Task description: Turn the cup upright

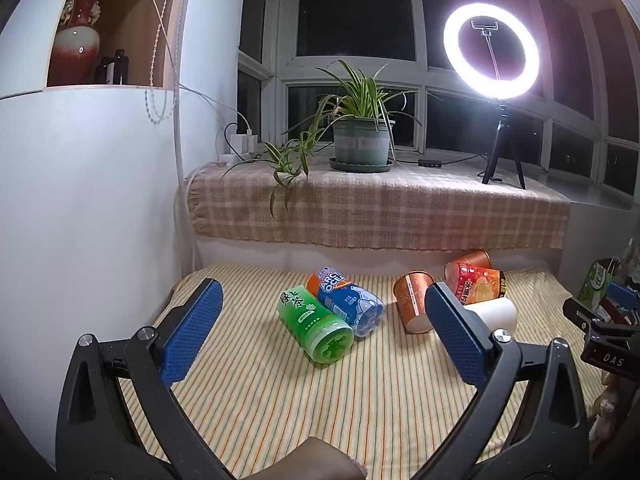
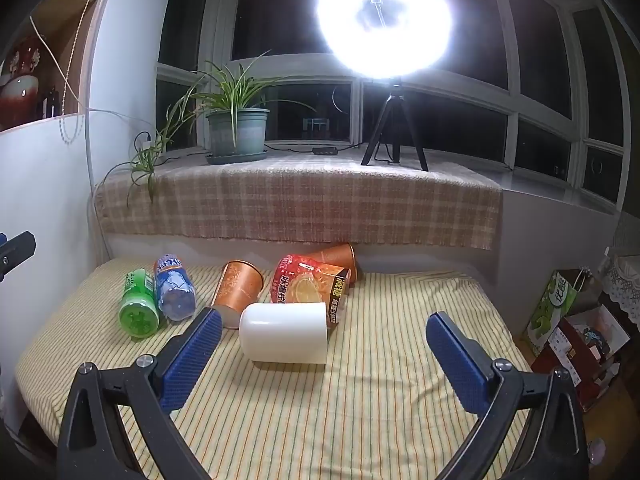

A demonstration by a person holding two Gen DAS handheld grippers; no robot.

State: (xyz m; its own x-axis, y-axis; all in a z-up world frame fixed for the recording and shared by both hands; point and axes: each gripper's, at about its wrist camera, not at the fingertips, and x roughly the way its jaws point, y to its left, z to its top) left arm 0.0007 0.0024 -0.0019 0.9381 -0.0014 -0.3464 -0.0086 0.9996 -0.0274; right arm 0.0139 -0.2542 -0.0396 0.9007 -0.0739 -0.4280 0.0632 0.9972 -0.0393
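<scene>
- the right hand-held gripper (image 2: 324, 354) hung spread wide and empty, low over the yellow striped surface (image 2: 360, 420), with the white cup (image 2: 285, 333) lying on its side just ahead between its blue pads (image 2: 192, 360).
- the left hand-held gripper (image 1: 324, 334) was likewise released, grasping nothing, aimed at the green bottle (image 1: 316, 326).
- the white cup looked smooth and round, so a pinch across its wall could probably squirt it out or set it rolling into the cups behind it.
- its far side lay against the red printed cup (image 2: 310, 286), so a push forward could likely shove that neighbour along as well.
- the soft striped cover might let a cup stood upright tip over again.
- count, near to far: one white cup; one green bottle and one blue bottle (image 2: 174, 294), both lying down and touching each other; two orange paper cups, one (image 2: 238, 292) tilted and a second (image 2: 338, 258) lying at the back; one red printed cup.
- that made four cups and two bottles on the surface.
- beyond, on the checked cloth (image 2: 300, 204) over the sill: one potted plant (image 2: 238, 132) and one ring light (image 2: 384, 20) on a tripod.
</scene>
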